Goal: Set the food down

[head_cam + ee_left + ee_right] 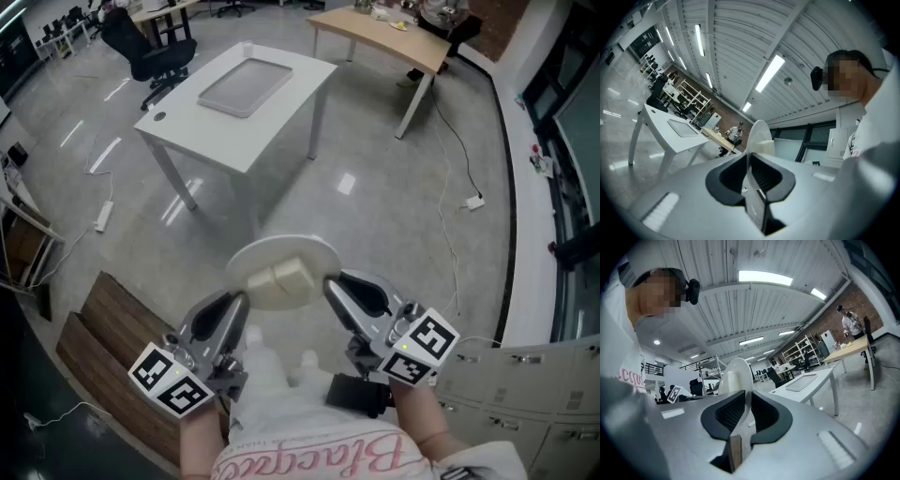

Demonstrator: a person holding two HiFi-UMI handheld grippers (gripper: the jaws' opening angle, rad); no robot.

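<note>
Pinched at its left and right rims by the grey left gripper (236, 305) and right gripper (334, 286), a round white plate (307, 246) of pale food blocks (286, 278) is held aloft; if it is lowered unevenly, the blocks could be spilled.

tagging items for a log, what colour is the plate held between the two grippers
White, a plain plate with no pattern; the head view shows it best.
</note>
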